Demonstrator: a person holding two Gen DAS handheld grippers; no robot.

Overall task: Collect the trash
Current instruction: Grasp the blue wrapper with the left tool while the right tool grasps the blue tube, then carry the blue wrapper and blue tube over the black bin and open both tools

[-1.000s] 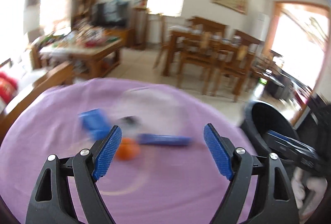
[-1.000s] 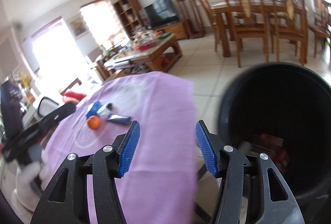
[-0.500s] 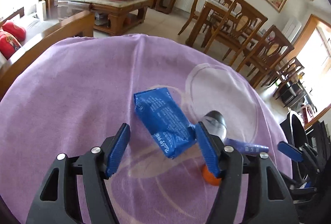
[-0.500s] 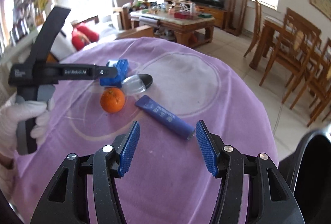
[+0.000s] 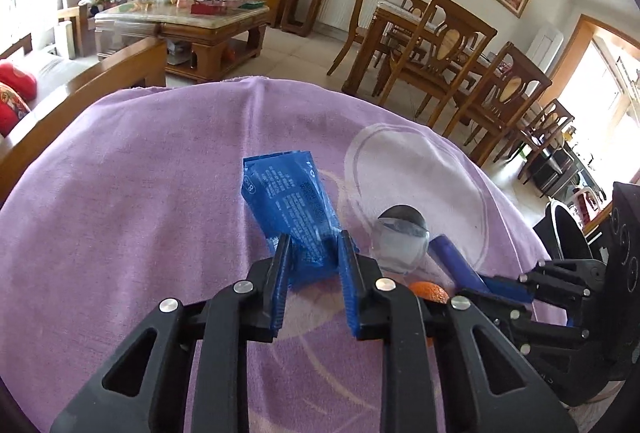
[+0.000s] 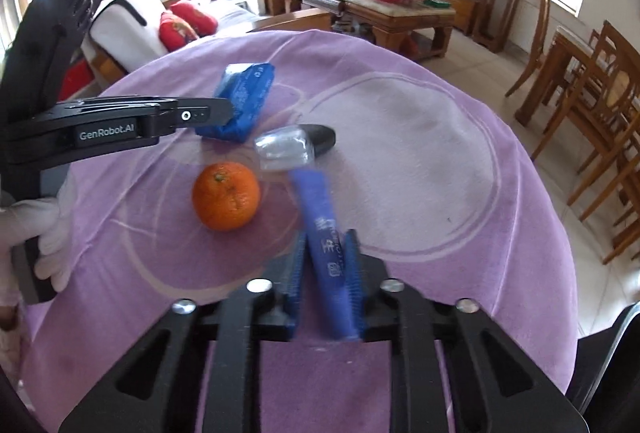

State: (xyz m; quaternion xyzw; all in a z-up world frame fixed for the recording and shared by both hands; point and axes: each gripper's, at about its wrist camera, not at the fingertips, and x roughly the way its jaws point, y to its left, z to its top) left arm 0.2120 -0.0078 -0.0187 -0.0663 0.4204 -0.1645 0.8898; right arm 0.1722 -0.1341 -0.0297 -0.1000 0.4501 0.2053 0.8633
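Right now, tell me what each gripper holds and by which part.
The left gripper has its jaws shut on the near end of the blue wrapper. The right gripper grips the blue tube at its near end.

On the bench [image 6: 440, 161], the wrapper [image 6: 244, 97] lies toward the far left edge. The orange [image 6: 226, 195] sits nearer, the tube [image 6: 320, 217] right of it, the cup [image 6: 294, 145] between wrapper and tube.
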